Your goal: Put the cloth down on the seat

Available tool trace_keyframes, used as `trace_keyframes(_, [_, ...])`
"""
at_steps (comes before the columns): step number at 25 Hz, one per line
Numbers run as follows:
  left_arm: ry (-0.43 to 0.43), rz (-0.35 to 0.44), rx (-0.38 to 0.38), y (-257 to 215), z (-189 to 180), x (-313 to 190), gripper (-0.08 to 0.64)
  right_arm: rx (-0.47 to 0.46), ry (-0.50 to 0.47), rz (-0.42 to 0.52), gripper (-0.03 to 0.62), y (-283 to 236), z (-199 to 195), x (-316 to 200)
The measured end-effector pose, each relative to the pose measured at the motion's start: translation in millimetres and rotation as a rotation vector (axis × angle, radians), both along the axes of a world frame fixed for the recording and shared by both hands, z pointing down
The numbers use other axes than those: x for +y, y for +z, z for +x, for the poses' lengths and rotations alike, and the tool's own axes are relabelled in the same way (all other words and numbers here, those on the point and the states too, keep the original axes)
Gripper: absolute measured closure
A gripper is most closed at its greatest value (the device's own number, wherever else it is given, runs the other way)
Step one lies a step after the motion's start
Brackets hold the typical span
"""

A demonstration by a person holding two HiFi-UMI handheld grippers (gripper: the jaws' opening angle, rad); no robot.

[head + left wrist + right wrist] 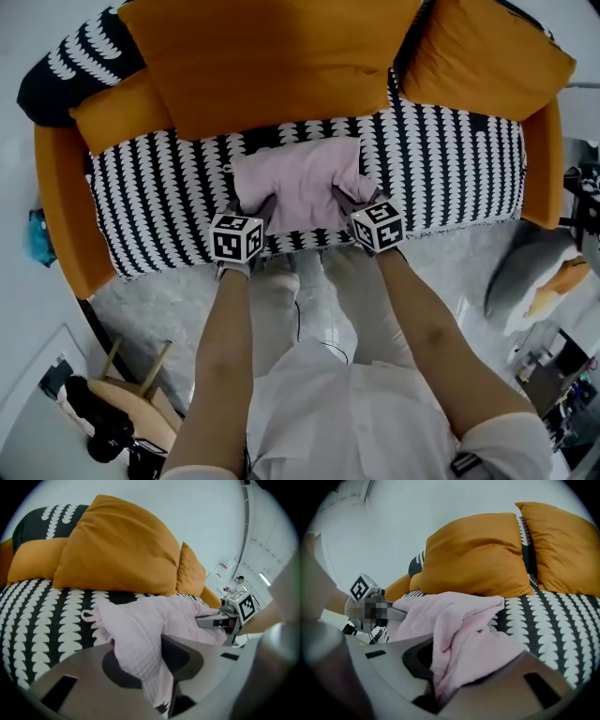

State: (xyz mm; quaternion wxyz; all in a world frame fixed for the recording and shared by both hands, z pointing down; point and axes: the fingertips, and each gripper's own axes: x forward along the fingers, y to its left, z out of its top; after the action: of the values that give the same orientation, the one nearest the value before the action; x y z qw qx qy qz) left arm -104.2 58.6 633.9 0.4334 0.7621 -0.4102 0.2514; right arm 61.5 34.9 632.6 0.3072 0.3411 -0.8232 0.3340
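head view shows a patterned seat (pixel 450 178) below orange cushions (pixel 262 66), with the pink cloth (pixel 300 183) bunched at the seat's front middle and mostly resting on it. the left gripper (pixel 258 206) and right gripper (pixel 345 199) each pinch a near corner, jaws closed on the fabric. likely risks: the near edge lies close to the seat's front lip, so letting go here could send it sliding to the floor (pixel 169 300); fabric snagged in a jaw could drag back with a retreating hand; the folds could end up crumpled.
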Motion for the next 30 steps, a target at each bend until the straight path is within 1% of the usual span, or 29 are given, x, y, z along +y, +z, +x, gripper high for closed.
trace_keyframes(2, [-0.014,-0.019,-0.009,1,1,6,0.423,0.006,-0.004,-0.007,0.509,1,5,6])
trace_keyframes(3, [-0.012,-0.015,-0.021,0,2,7,0.423,0.009,-0.008,-0.006,0.509,0,7,7])
trace_keyframes(7, [-0.010,0.029,-0.049,-4,11,5,0.419,0.015,-0.013,-0.003,0.508,-4,15,5])
trace_keyframes(10, [-0.008,0.038,-0.065,-7,12,5,0.411,0.029,-0.023,0.003,0.503,-8,16,6])
trace_keyframes(12, [-0.019,0.034,-0.088,-8,9,6,0.385,0.043,-0.028,0.001,0.492,-10,19,7])
trace_keyframes(14, [-0.033,0.016,-0.115,-9,5,11,0.337,0.069,-0.025,-0.010,0.463,-10,26,10])
trace_keyframes(15, [-0.035,0.005,-0.126,-10,4,15,0.328,0.085,-0.023,-0.016,0.452,-10,31,12])
trace_keyframes(19, [-0.006,-0.018,-0.203,-14,-5,32,0.280,0.145,-0.009,-0.008,0.420,-17,52,18])
trace_keyframes(22, [0.020,-0.033,-0.282,-15,-16,47,0.248,0.185,0.017,0.010,0.394,-26,69,19])
trace_keyframes(24, [0.031,0.003,-0.342,-20,-25,54,0.238,0.204,0.025,0.036,0.380,-34,79,19])
trace_keyframes(26, [0.042,0.083,-0.383,-30,-32,56,0.238,0.208,0.015,0.089,0.367,-45,83,19])
trace_keyframes(28, [0.073,0.162,-0.391,-41,-32,59,0.238,0.199,-0.024,0.159,0.365,-59,74,21])
trace_keyframes(30, [0.138,0.214,-0.397,-46,-24,64,0.249,0.191,-0.095,0.208,0.360,-68,58,29])
